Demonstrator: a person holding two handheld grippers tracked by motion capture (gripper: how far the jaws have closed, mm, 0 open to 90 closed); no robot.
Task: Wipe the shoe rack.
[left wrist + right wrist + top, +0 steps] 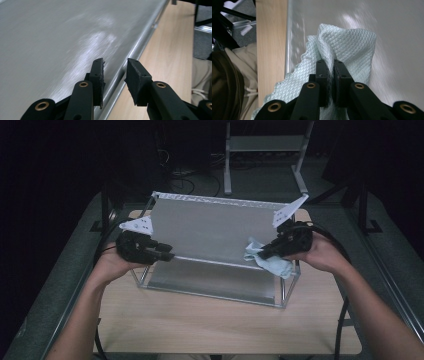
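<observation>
Black jaws of the right tool (331,67) pinch a fold of the pale green cloth (352,47), which bunches up ahead of the pads and spills back along both sides of them, its scalloped edge trailing toward the wooden surface (272,50). Seen from the high view, this right tool (264,254) sits at the right front corner of the metal shelf (215,230), with the cloth (270,261) lying partly on the brushed top sheet and partly hanging over the front rail. In the right gripper view the cloth rests on the grey sheet (397,50) just beside its rounded edge. Across the shelf, the left tool (167,256) is at the left front corner, held in the left hand (111,265). Its jaws stand partly apart with nothing clamped: in the left gripper view the left tool (115,68) straddles the front rail (140,45), one pad over the sheet and the other over the wood, and whether either pad touches the metal I cannot tell. A smeared, lighter streak (92,47) crosses the sheet ahead of that tool. The shelf stands on the surface (200,325), a lower sheet visible under the top one. The right hand (322,254) grips its tool from the side, a cable looping behind it.
</observation>
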